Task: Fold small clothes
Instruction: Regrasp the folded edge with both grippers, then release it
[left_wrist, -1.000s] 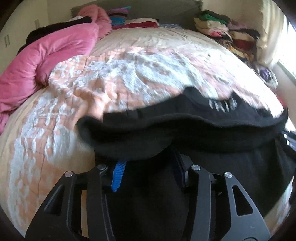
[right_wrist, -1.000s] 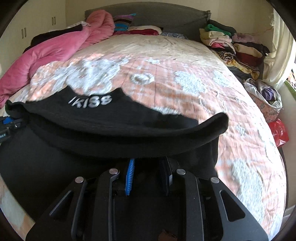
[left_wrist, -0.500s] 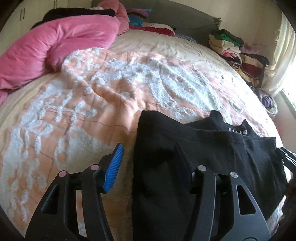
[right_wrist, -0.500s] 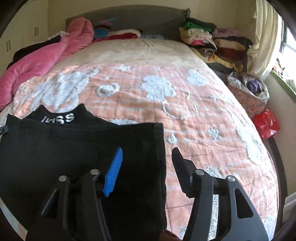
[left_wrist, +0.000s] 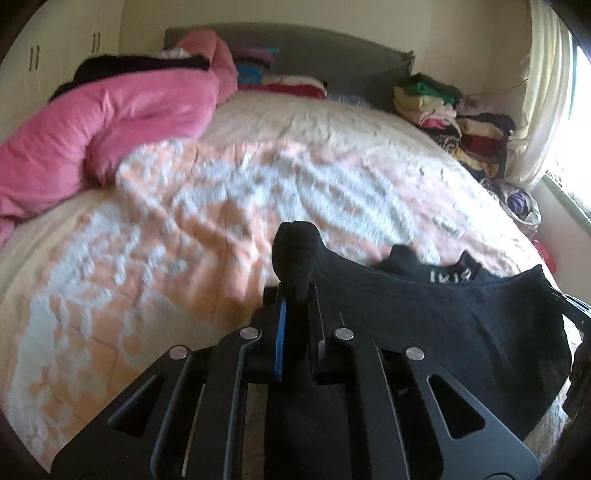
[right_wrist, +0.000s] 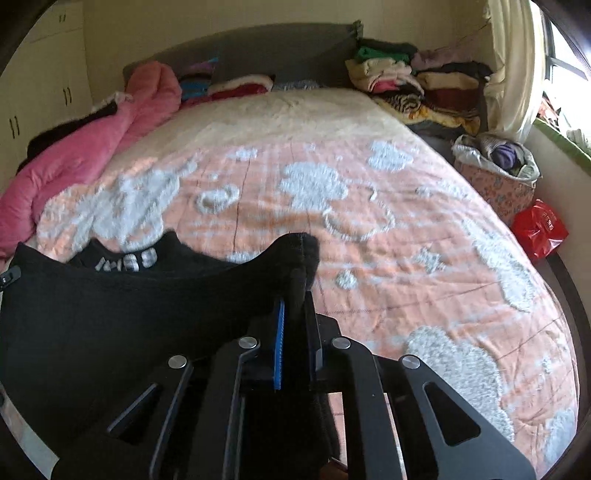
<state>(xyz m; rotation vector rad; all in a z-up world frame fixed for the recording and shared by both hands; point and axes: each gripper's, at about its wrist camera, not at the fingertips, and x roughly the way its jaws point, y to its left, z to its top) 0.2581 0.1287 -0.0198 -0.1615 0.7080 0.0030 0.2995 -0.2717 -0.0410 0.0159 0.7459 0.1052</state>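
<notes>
On the bed's peach-and-white blanket (right_wrist: 332, 229) lay the black garment (right_wrist: 110, 314), partly folded. The left gripper (left_wrist: 295, 291) and right gripper (right_wrist: 297, 295) had just been closing and each pinched 1 corner; at least 1 more fold seemed left.

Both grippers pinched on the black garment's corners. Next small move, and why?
Probably lift both corners together and carry them toward the lettered waistband to make the next fold. The left gripper and right gripper are each shut on a bunched corner of the black garment, whose edge sags between them while the rest lies on the peach bedspread.
</notes>
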